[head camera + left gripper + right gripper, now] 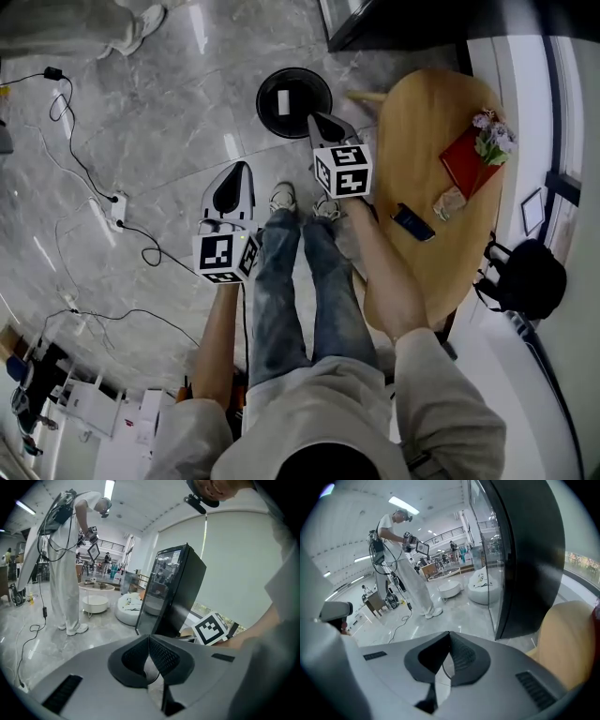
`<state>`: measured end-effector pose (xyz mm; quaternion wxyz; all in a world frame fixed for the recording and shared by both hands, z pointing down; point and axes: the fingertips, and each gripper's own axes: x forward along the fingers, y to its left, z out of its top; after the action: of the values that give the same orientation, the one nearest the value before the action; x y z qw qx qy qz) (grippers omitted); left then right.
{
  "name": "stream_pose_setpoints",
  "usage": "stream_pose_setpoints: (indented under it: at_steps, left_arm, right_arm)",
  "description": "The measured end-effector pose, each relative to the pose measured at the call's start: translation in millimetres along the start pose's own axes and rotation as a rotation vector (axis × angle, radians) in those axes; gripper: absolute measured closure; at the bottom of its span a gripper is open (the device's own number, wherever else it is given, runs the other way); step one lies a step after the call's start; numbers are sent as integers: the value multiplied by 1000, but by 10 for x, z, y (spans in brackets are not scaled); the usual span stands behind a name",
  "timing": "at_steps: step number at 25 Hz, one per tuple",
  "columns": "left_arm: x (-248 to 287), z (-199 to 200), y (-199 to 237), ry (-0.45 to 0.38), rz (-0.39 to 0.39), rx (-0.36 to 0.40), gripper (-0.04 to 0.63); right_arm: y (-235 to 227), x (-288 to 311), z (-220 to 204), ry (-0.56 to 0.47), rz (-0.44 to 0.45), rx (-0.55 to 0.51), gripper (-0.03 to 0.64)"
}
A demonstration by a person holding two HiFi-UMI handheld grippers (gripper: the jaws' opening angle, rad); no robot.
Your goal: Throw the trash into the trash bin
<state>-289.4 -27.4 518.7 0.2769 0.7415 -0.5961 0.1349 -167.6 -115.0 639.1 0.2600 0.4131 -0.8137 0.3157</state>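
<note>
Lying in black trash bin (266, 94): white scrap (284, 102)

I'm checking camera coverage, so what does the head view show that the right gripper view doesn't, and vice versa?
Head view only: the black trash bin with a white scrap inside, a phone and a red book on the wooden table, and the left gripper. Right gripper view only: ceiling lights, a white round table and a white beanbag. Both: the wooden table, the grey floor and the right gripper, shut and empty.
</note>
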Motion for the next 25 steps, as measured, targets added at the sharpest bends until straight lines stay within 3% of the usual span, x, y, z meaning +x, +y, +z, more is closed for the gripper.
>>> stream_pose_setpoints:
  at_steps: [12, 25]
  left_arm:
    - [243, 31, -530, 27, -108, 65, 577]
    - [493, -53, -1575, 76, -308, 182, 577]
  right_arm:
    - [-273, -757, 343, -205, -67, 77, 588]
    - [-1113, -1783, -261, -256, -263, 249, 588]
